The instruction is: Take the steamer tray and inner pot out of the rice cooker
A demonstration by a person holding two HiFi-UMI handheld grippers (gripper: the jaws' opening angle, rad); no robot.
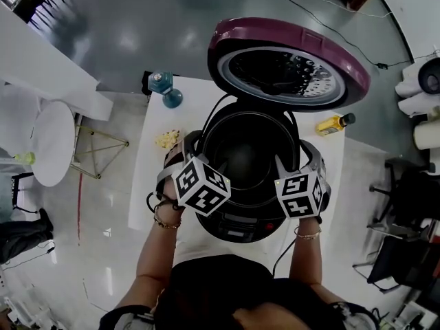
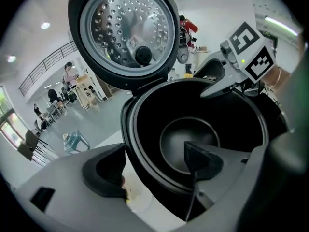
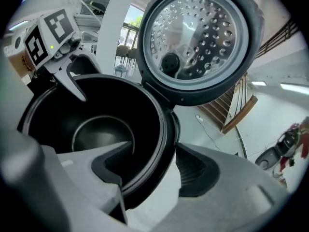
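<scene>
Table (image 1: 148,184), L hand-held gripper (image 2: 152,166), R hand-held gripper (image 3: 154,170), both open, prob. astride pot (image 2: 193,129) rim

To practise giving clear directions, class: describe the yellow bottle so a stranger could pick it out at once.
Find the white table with the open rice cooker in its middle. To the cooker's right, near the table's far edge, is the bottle: small, yellow, dark-capped, unlike the teal thing on the left.
</scene>
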